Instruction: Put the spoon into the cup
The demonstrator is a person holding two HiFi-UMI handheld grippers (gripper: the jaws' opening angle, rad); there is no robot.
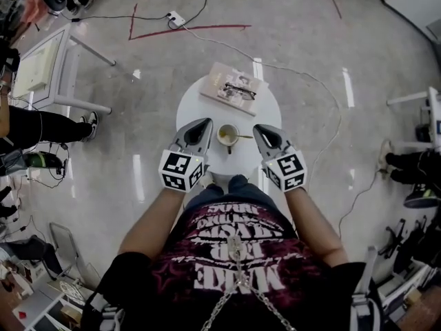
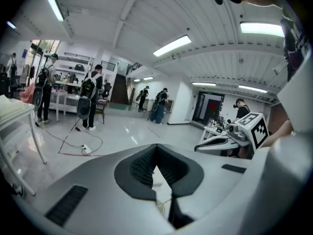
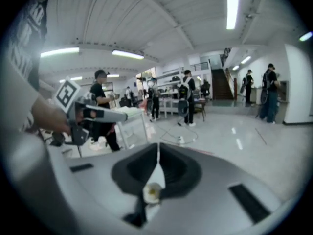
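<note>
Both claws are seen pressed together and nothing is pinched in them: the left gripper (image 1: pixel 204 125) has its pads closed at the tips in the left gripper view, and the right gripper (image 1: pixel 259 129) shows the same in the right gripper view. A round white table (image 1: pixel 196 102) is placed in front of the person, and a book (image 1: pixel 222 83) is laid on its far part, with a pair of glasses (image 1: pixel 240 92) put on top of the book. A thin cable (image 1: pixel 310 81) is led over the shiny floor behind the table to a white power strip (image 1: pixel 176 19), and red tape lines (image 1: pixel 189 29) are stuck on the floor there. Another white table (image 1: pixel 41 67) is seen at the left, and several persons are standing in the room. The cup (image 1: pixel 228 135) is found on the near part of the round table, between the two grippers and apart from both. The grippers are held on bare forearms at either side of the cup, the tips turned forward and a little toward each other, only slightly tilted down, so that mostly the room is seen along them. The spoon (image 1: pixel 245 136) is already placed in the cup; its thin handle is laid over the rim toward the right gripper, the long axis running roughly from left to right in the head view.
</note>
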